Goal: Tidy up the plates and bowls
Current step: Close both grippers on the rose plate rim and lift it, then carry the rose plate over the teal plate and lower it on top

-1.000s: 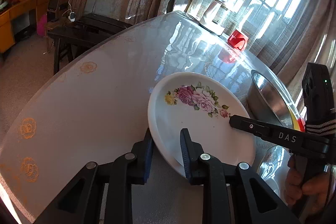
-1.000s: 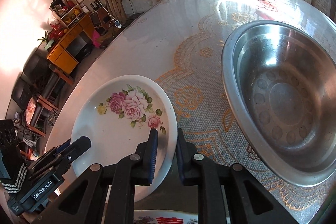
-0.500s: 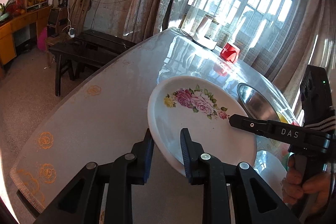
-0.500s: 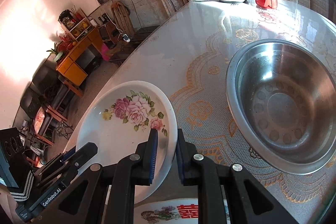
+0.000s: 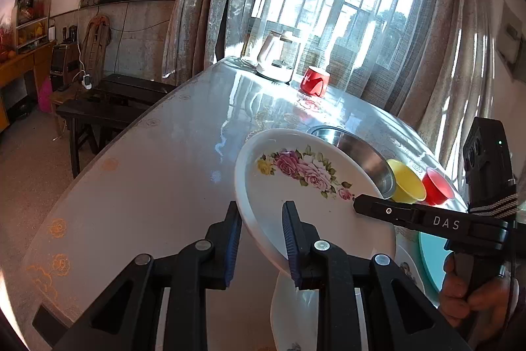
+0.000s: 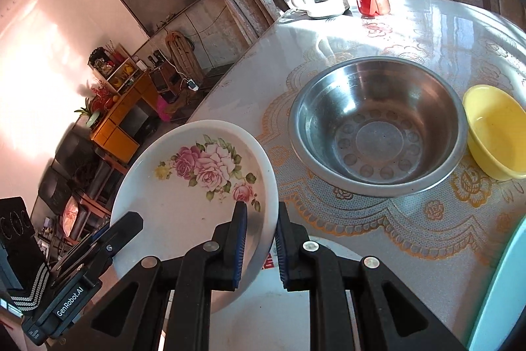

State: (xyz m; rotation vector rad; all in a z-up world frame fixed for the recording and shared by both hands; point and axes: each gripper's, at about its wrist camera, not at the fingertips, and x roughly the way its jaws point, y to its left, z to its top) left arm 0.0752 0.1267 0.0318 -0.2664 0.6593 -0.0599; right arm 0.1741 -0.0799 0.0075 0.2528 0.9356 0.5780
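Note:
A white plate with pink roses (image 5: pixel 305 186) (image 6: pixel 197 186) hangs tilted in the air above the table, held from both sides. My left gripper (image 5: pixel 261 219) is shut on its left rim. My right gripper (image 6: pixel 259 226) is shut on its right rim; it also shows in the left wrist view (image 5: pixel 358 204). Under the lifted plate lie other white plates (image 5: pixel 296 314) (image 6: pixel 273 311). A steel bowl (image 6: pixel 378 127), a yellow bowl (image 6: pixel 496 134) and a red bowl (image 5: pixel 437 183) stand on the table to the right.
A teal plate (image 5: pixel 430 259) lies at the near right. A red mug (image 5: pixel 315 80) and a white kettle (image 5: pixel 276 58) stand at the far table edge by the window. A dark bench (image 5: pixel 108 107) stands left of the lace-covered table (image 6: pixel 411 219).
Both grippers have lifted the rose plate up and back toward the near table edge. The steel bowl looks farther away, and the yellow and red bowls have come into view.

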